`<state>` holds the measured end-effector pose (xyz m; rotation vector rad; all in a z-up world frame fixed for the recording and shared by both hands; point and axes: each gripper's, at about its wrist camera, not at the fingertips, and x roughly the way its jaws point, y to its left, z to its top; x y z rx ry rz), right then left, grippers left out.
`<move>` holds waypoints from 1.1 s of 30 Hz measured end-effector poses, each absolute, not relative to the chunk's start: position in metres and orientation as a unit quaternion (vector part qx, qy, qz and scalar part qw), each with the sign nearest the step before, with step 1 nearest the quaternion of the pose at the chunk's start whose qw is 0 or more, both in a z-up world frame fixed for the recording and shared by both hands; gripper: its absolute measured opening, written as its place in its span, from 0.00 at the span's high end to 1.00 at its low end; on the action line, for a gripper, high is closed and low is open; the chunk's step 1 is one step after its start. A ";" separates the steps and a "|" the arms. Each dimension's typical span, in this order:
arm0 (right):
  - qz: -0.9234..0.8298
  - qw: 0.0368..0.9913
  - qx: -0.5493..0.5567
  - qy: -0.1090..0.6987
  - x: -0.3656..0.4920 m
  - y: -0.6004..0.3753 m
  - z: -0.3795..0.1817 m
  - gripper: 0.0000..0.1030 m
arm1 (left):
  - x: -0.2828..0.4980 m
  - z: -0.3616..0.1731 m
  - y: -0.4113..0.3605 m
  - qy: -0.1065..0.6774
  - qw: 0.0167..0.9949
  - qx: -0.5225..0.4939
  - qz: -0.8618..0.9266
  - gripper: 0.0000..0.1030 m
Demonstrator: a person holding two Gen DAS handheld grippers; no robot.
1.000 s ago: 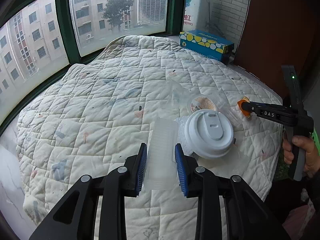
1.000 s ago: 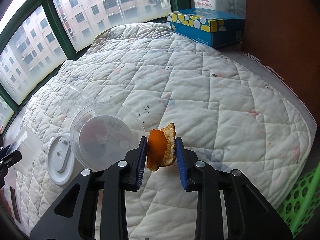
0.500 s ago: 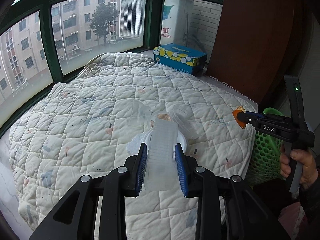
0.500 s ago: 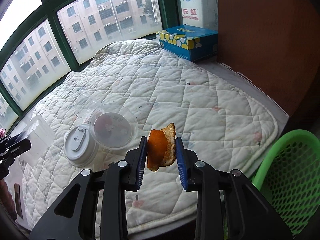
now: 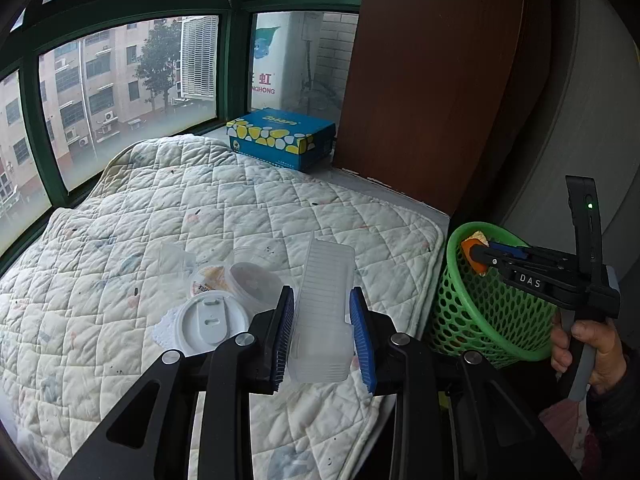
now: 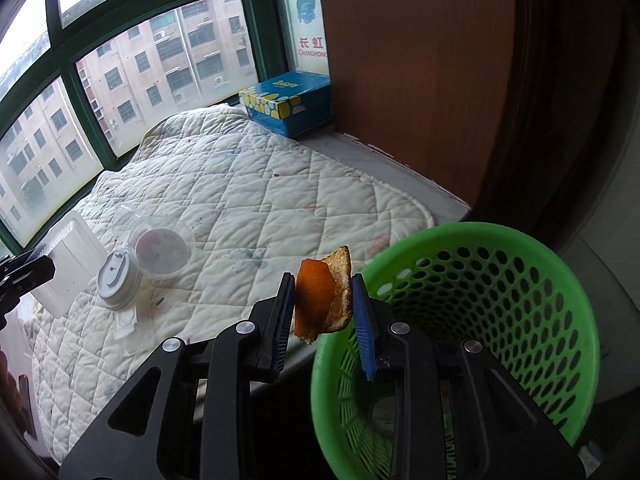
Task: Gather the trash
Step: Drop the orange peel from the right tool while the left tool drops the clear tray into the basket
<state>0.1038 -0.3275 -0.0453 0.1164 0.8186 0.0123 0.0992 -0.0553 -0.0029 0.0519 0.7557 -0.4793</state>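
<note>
Right tool (image 6: 323, 310) clenched on a piece of orange peel (image 6: 322, 300), orange skin facing left, pale pith facing right, sticking up above the blue pads. Held just at the near-left rim of the green basket (image 6: 480, 240), not yet clearly over its opening. From the left wrist view, same tool (image 5: 474, 256) seen with the peel (image 5: 470, 254) at the basket's far rim (image 5: 500, 332). Handle gripped by a hand (image 5: 588, 348) at the right edge.

Left tool (image 5: 322, 332) clenched on a clear ribbed plastic tray (image 5: 326, 300), held upright between the blue pads, lifted off the quilt (image 5: 280, 208). Basket to the right of this tool, apart from it, beyond the quilt's edge.

Left behind on the quilt, to the left of the tray: a white cup lid (image 5: 210, 322), a clear plastic cup (image 5: 252, 284) lying beside it, and more clear plastic further left, too see-through to make out. A flat clear piece also near the lid in the right wrist view. Blue tissue box (image 5: 282, 142) at the far edge by the window, probably not trash.

Judged: task partway. Two pieces picked up and carried toward the basket, neither dropped in. Basket bottom hard to read. Still to do: release both, then fetch the lid, cup and remaining plastic.
</note>
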 end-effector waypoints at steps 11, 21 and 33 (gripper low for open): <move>-0.048 0.913 0.076 0.399 0.075 -0.386 -0.048 0.71 | 0.091 0.010 -0.119 0.354 0.890 0.039 -0.286 0.73; -0.068 0.912 0.094 0.393 0.060 -0.410 -0.046 0.68 | 0.084 0.016 -0.157 0.349 0.881 0.048 -0.317 0.73; -0.094 0.917 0.107 0.373 0.034 -0.426 -0.036 0.53 | 0.084 0.016 -0.201 0.347 0.868 0.042 -0.353 0.73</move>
